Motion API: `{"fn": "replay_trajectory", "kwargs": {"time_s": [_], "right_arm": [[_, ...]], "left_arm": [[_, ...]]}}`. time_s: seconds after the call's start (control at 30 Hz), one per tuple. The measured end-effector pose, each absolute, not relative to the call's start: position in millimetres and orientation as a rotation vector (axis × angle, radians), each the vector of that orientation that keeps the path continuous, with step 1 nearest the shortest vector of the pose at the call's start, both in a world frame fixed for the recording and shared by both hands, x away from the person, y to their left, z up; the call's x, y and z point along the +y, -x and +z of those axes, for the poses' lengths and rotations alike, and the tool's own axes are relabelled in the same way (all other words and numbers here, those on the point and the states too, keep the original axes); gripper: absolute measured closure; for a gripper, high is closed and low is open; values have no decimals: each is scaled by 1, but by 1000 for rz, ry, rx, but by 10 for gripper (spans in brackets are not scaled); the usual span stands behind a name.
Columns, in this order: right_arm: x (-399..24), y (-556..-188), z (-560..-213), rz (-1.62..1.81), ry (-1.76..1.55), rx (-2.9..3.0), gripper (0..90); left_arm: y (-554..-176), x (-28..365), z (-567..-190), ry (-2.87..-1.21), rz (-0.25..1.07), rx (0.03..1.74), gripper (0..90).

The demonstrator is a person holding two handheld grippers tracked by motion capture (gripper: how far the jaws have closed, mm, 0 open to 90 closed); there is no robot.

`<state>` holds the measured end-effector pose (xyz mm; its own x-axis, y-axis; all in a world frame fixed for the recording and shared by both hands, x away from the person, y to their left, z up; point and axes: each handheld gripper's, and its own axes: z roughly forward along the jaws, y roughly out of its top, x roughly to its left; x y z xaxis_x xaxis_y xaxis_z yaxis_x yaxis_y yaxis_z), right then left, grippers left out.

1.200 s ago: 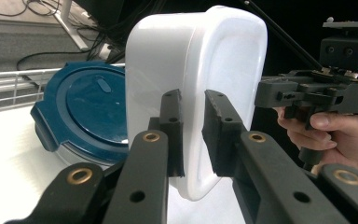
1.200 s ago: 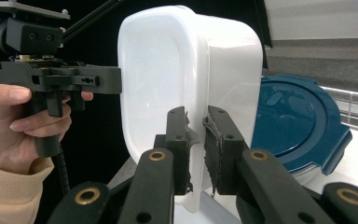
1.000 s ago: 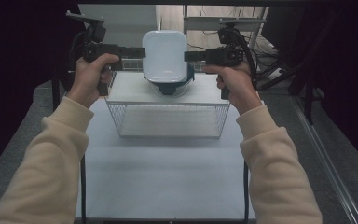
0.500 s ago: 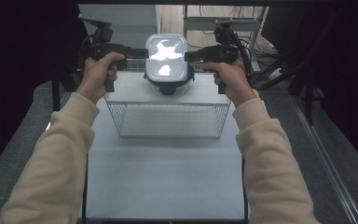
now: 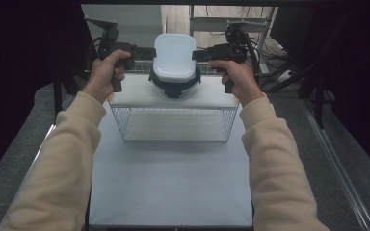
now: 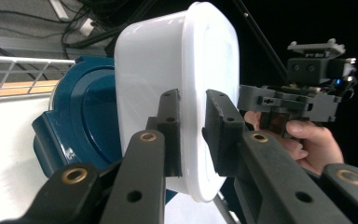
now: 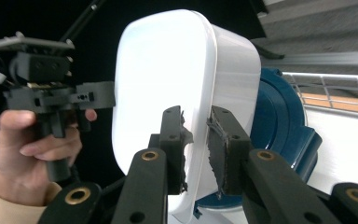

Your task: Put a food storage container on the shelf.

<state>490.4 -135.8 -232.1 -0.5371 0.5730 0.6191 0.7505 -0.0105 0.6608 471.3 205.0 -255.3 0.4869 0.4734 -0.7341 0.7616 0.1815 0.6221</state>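
Observation:
A white plastic tub (image 5: 174, 55) hangs level between both grippers, right over a dark blue clip lid (image 5: 173, 85) on a clear bowl; it looks to touch that lid. My left gripper (image 5: 154, 52) pinches the tub's left rim. In the left gripper view its pads (image 6: 170, 130) sit on either side of the rim of the tub (image 6: 168, 60). My right gripper (image 5: 195, 54) holds the opposite rim; its worn pads (image 7: 179, 140) flank the tub (image 7: 168, 70). Both pairs of jaws have just been opening slightly, with the rim still between them.
The bowl stands on a white board (image 5: 135, 96) that covers a wire basket (image 5: 173, 127) at the back of the white table (image 5: 173, 187). Metal framing and cables lie behind the basket. Dark floor runs along both sides.
Both hands have carried the tub a little farther from the person and down toward the blue lid. Half a second ago the tub's top caught a glare, which is gone.

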Motion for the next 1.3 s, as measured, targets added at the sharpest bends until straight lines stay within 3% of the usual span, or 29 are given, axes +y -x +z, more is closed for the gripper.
{"fn": "replay_trajectory", "kwargs": {"time_s": [0.57, 1.07, 1.3], "right_arm": [[-135, -524, -250, -1581, 1502, -1911, 721], [-136, -523, -251, -1571, 1514, -1881, 707], [-136, -520, -249, -1613, 1489, -1891, 498]], "left_arm": [[-500, 209, -275, -1361, -385, 1236, 743], [-500, 208, -277, -1355, -401, 1227, 708], [-495, 207, -272, -1347, -325, 1223, 531]]}}
